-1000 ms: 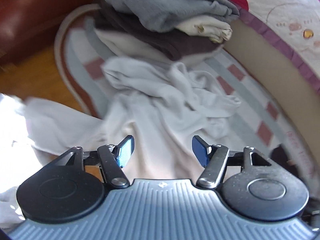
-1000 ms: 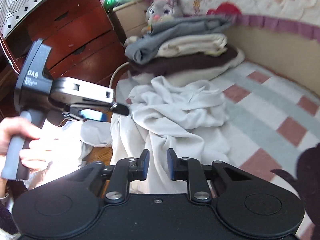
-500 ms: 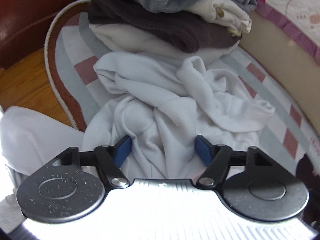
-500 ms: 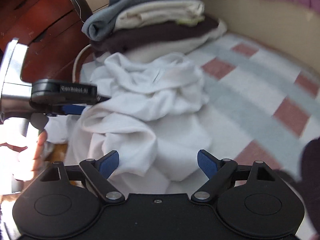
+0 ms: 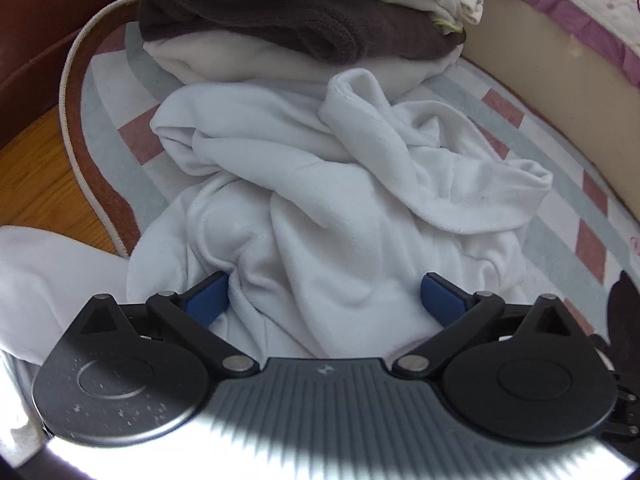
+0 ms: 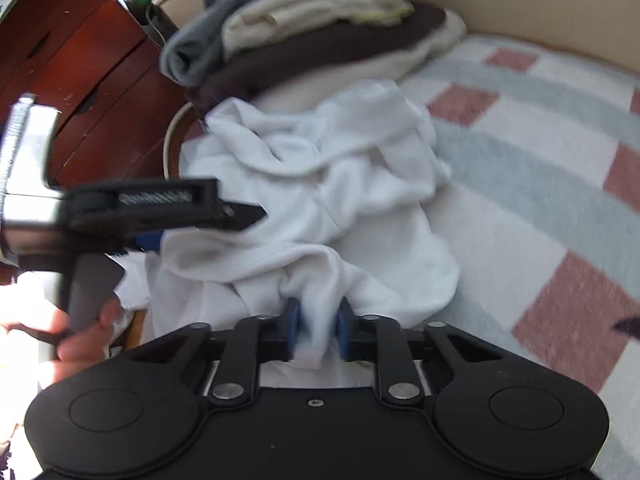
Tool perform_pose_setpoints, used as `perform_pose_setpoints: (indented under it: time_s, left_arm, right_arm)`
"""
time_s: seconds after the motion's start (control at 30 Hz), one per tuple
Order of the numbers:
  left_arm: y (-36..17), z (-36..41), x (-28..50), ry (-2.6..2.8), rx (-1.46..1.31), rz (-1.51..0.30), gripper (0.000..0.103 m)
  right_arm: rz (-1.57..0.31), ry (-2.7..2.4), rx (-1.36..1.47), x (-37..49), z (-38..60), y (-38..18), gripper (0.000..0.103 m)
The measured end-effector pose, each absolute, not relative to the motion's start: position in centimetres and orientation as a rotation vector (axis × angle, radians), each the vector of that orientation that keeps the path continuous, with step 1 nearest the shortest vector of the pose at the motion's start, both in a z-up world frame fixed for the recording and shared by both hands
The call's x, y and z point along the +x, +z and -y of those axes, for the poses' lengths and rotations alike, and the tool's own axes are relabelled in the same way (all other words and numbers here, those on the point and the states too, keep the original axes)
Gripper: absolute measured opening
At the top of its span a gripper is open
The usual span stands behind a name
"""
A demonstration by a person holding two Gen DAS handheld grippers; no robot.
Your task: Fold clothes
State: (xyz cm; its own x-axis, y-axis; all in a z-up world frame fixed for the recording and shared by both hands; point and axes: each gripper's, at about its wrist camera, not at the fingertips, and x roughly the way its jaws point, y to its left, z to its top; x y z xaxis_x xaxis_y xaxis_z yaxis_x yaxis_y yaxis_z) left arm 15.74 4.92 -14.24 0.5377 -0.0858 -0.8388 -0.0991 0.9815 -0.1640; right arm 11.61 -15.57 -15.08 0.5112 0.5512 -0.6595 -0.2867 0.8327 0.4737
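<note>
A crumpled white garment [image 5: 344,200] lies on the checked bed cover, in front of a stack of folded clothes [image 5: 288,20]. My left gripper [image 5: 324,298] is open, its blue pads pushed into the garment's near folds on either side. In the right wrist view the same white garment [image 6: 320,200] is bunched, and my right gripper [image 6: 318,330] is shut on a fold of it at the near edge. The left gripper [image 6: 168,208] shows there from the side, at the garment's left.
The checked cover [image 6: 520,184] of pink, grey and white squares stretches to the right. A beige padded wall [image 5: 560,92] borders the bed at the back. Red-brown wooden drawers [image 6: 80,80] and wooden floor [image 5: 36,176] lie to the left. The folded stack [image 6: 312,28] stands behind the garment.
My right gripper has closed from wide open onto a fold of the white garment. My left gripper has pushed further forward into the garment and stays open.
</note>
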Motion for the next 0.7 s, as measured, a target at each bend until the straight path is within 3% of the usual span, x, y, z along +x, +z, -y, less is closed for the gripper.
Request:
perform_pose_setpoints:
  time_s: [0.07,0.1,0.17,0.27,0.43,0.7]
  left_arm:
    - [-13.7,-5.5,15.4,-0.002,-0.225,-0.987,0.062]
    - [-13.5,-5.8,15.1,-0.021,-0.249,-0.976,0.056]
    - [-13.0,-6.4,14.5,-0.059,-0.296,-0.952,0.035]
    - [-12.1,-6.6,13.7,-0.107,-0.328,-0.910,0.020]
    - [-10.3,-5.5,13.0,-0.195,-0.372,-0.856,0.013]
    - [-4.3,0.4,14.3,-0.341,-0.366,-0.792,0.013]
  right_arm:
    - [-0.869,0.524,0.329,11.0,15.7,-14.0,0.017]
    - [-0.852,0.531,0.334,10.6,15.9,-13.5,0.016]
    - [-0.819,0.544,0.342,9.9,16.1,-12.4,0.015]
    - [-0.782,0.537,0.314,9.1,16.6,-10.9,0.014]
    - [-0.698,0.488,0.314,8.1,18.8,-8.7,0.013]
    - [-0.554,0.316,0.267,6.2,25.1,-3.7,0.010]
